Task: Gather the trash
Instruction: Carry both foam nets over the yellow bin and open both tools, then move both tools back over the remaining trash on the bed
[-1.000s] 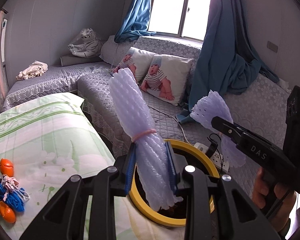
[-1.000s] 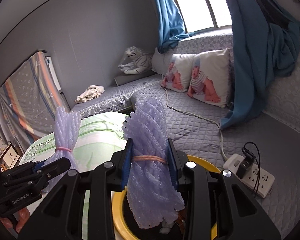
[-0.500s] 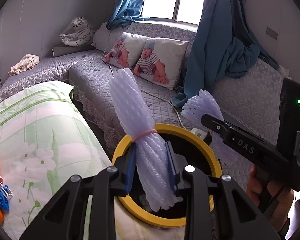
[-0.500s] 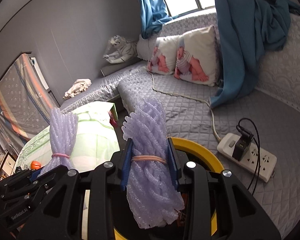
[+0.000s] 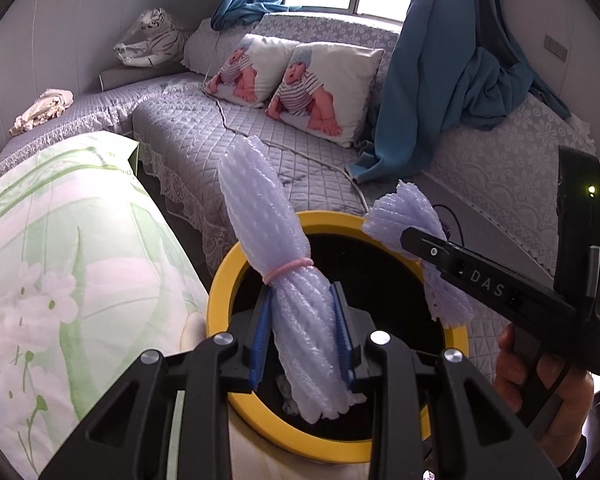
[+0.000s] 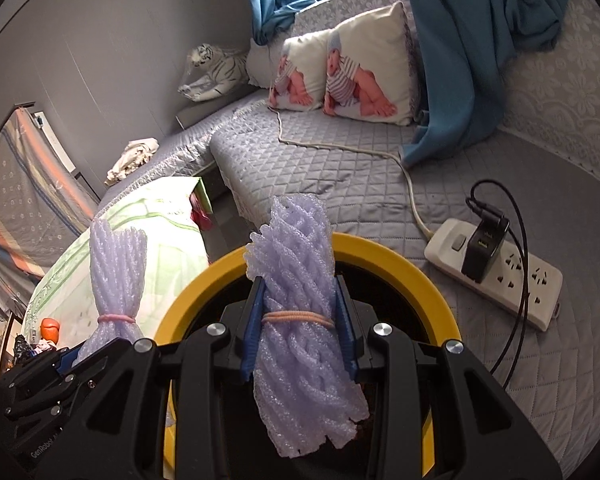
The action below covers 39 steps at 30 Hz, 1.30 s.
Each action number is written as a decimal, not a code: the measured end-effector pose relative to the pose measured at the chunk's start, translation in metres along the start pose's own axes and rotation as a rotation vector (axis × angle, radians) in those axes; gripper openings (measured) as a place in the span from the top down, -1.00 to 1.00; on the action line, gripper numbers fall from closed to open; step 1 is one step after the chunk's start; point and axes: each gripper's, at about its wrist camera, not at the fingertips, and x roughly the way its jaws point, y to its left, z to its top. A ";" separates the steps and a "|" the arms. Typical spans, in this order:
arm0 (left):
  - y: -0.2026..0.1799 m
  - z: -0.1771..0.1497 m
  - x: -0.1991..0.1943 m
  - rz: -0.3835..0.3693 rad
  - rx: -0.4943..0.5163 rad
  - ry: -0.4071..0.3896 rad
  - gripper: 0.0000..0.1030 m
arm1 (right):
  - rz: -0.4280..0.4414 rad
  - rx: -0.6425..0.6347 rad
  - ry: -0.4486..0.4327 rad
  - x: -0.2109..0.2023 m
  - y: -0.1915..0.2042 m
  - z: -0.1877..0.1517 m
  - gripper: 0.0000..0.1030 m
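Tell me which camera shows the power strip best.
The right wrist view. The power strip lies in full on the grey quilt, with its black charger and cable plain to see. In the left wrist view it is hidden behind the right hand-held gripper and its foam bundle.

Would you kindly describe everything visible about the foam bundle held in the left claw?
The foam bundle is a roll of pale lilac netted foam, cinched by a pink elastic band. It stands roughly upright, tilted slightly left, clamped below the band between the left claw's blue pads. Its rounded top flares above the band; its lower end hangs over the yellow-rimmed bin's dark opening.
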 end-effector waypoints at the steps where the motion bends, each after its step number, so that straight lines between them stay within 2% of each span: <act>1: 0.001 0.000 0.003 -0.003 -0.003 0.008 0.47 | -0.002 0.002 0.003 0.001 -0.001 0.000 0.38; 7: 0.002 -0.001 0.008 -0.015 -0.011 0.018 0.43 | -0.007 0.019 0.010 0.005 -0.005 -0.003 0.32; 10: 0.003 -0.001 0.008 -0.011 -0.014 0.014 0.27 | -0.017 0.033 0.002 0.005 -0.008 -0.002 0.18; 12: 0.005 -0.001 0.007 -0.003 -0.023 0.009 0.06 | -0.024 0.042 -0.002 0.006 -0.011 0.000 0.07; 14: 0.006 0.000 0.005 0.000 -0.025 0.002 -0.05 | -0.027 0.049 -0.003 0.005 -0.013 -0.001 0.05; 22: 0.022 0.004 -0.010 0.019 -0.074 -0.036 -0.11 | -0.031 0.065 -0.015 -0.002 -0.015 0.001 0.02; 29: 0.044 0.009 -0.037 0.053 -0.131 -0.101 -0.36 | 0.003 0.047 -0.047 -0.015 0.003 0.006 -0.14; 37: 0.082 0.011 -0.075 0.116 -0.208 -0.171 -0.53 | 0.037 -0.014 -0.080 -0.028 0.038 0.017 -0.27; 39: 0.095 0.011 -0.088 0.134 -0.228 -0.197 -0.63 | 0.059 -0.033 -0.091 -0.033 0.052 0.020 -0.35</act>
